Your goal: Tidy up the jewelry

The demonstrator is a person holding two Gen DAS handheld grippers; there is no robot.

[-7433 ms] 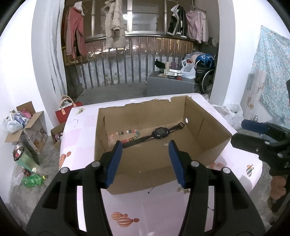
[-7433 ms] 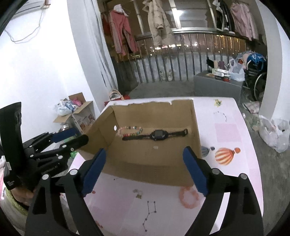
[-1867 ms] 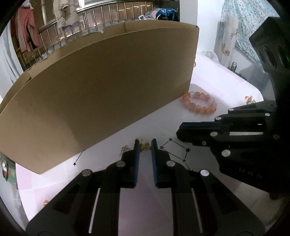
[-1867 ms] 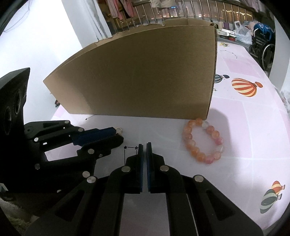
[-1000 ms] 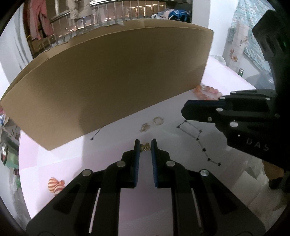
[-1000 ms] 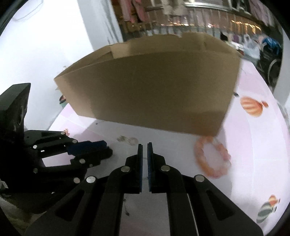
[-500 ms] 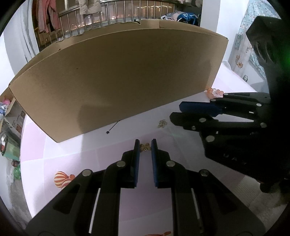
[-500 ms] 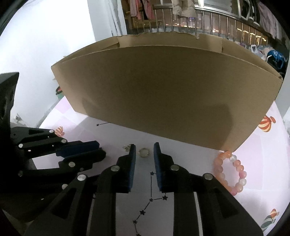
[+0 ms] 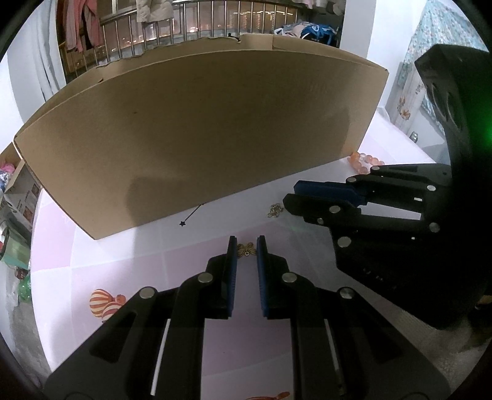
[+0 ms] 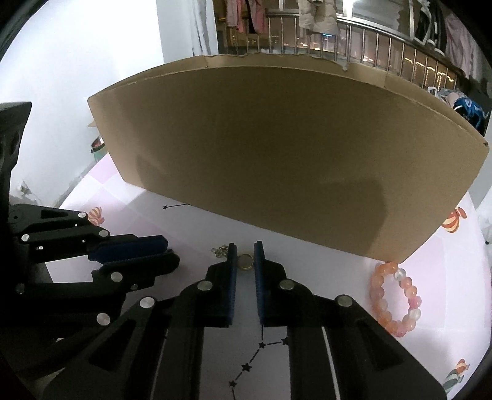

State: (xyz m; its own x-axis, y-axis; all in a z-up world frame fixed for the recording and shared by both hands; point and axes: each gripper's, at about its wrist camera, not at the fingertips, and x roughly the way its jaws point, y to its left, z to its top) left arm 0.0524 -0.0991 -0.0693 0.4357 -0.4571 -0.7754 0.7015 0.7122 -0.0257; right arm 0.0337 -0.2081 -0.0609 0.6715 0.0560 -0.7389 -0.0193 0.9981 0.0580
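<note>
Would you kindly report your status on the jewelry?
Left claw gripping butterfly charm. Right claw closing around round pendant. Bead bracelet still on table. Cardboard box wall ahead.

White walls (image 10: 77, 61), metal balcony railing (image 9: 172, 27) with hanging clothes (image 10: 246, 12), floral curtain (image 9: 442, 46) at right, city lights beyond.

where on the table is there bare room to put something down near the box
Crowded: the strip in front of the cardboard box, where the left gripper holds a butterfly charm, the right gripper is closing on a round pendant, with a small chain beside. Free: tablecloth between pendant and bead bracelet, and left of the left gripper.
</note>
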